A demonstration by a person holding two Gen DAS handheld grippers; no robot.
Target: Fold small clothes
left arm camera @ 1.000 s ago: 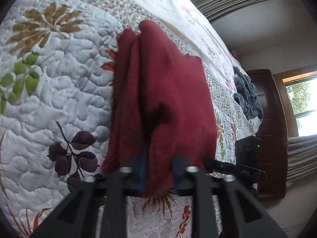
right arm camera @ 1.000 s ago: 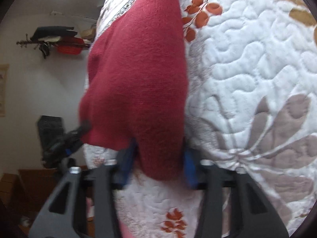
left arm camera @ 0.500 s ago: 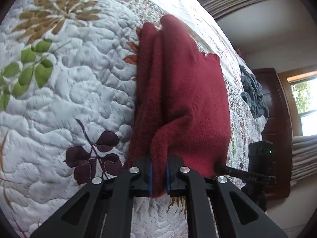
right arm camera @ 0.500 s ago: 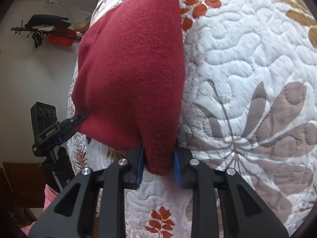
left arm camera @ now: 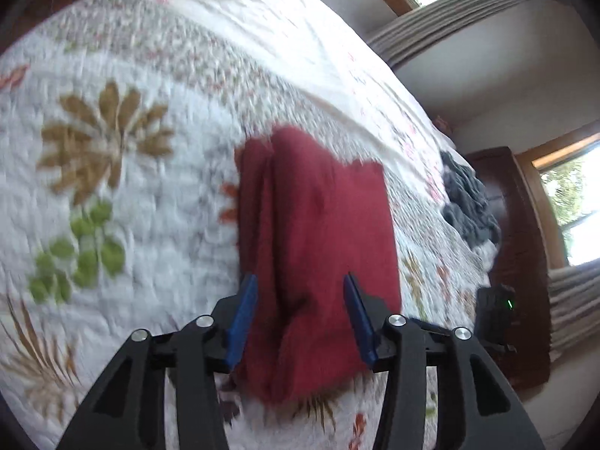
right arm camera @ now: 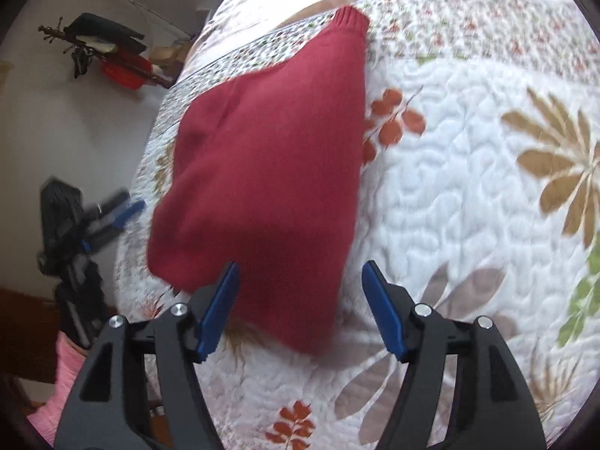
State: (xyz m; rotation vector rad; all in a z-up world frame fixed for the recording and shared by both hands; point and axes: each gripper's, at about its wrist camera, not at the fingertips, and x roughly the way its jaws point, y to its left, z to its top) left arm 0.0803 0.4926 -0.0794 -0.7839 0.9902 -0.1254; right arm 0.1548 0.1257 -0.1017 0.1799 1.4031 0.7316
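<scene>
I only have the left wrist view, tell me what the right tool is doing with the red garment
Observer: The right tool is open; its blue pads straddle the near corner of the red garment without pinching it.
Operator: Can you see my left tool from there?
Observer: Yes, the left tool shows at the garment's far side, blurred, off the cloth.
Operator: What does the far end of the garment look like?
Observer: It narrows to a ribbed cuff lying on the quilt.
Operator: Anything beyond the bed on that side?
Observer: A wall rack with dark and red items.
</scene>
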